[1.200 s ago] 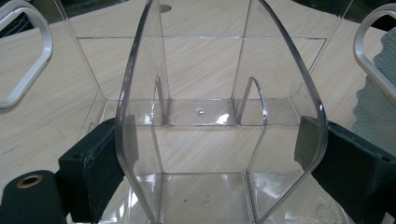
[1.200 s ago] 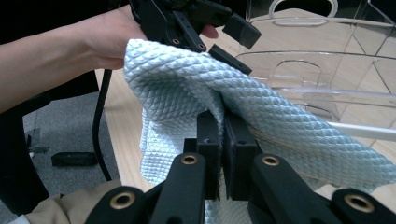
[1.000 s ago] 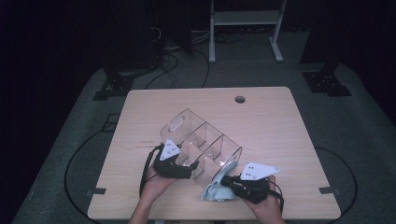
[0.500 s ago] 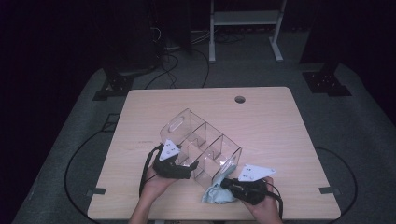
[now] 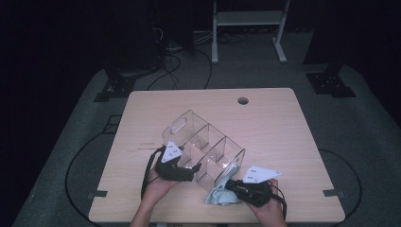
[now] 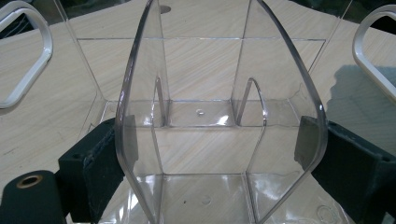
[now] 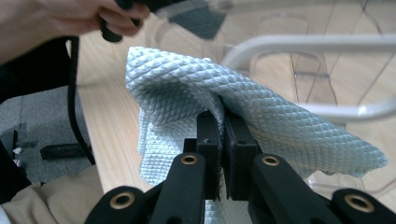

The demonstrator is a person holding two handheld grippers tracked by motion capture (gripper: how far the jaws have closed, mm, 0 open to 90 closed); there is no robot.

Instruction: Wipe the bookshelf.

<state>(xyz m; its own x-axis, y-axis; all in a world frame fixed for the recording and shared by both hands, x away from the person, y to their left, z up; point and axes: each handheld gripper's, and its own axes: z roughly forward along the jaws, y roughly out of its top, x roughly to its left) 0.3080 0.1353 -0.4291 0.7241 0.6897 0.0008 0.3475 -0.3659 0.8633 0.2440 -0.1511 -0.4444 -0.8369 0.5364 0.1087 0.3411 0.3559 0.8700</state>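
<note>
- The right gripper (image 5: 235, 185) lies at the near edge of the table (image 5: 293, 142), its jaws pinched together on a fold of a pale blue waffle-weave cloth (image 7: 261, 116). In the right gripper view the two pads meet with only the fabric between them.
- Compared with a second ago the cloth (image 5: 220, 195) and the right hand (image 5: 270, 212) have barely shifted – perhaps a touch nearer the organizer's near right corner. It sits bunched on the tabletop, touching or just short of the clear wall; I cannot tell which.
- Just beyond, the left gripper (image 5: 191, 169) is clamped across the near end of a clear plastic organizer (image 5: 203, 146). The left gripper view shows a pad (image 6: 105, 161) pressed against each outer side of a curved clear wall, so the jaws stand wide but closed on the organizer (image 6: 219, 140).
- That grip has not changed over the last second, and the organizer lies at the same slant across the middle of the table, dividers and cut-out handle (image 5: 178, 127) as before.
- My reading: the left hand (image 5: 158, 184) is steadying the organizer while the cloth is brought in to wipe it. With so little changed, the wiping of this near side looks barely begun.
- Farther off, a round cable hole (image 5: 243, 100) marks the far edge, with a white frame stand (image 5: 248, 19) on the dark floor behind.
</note>
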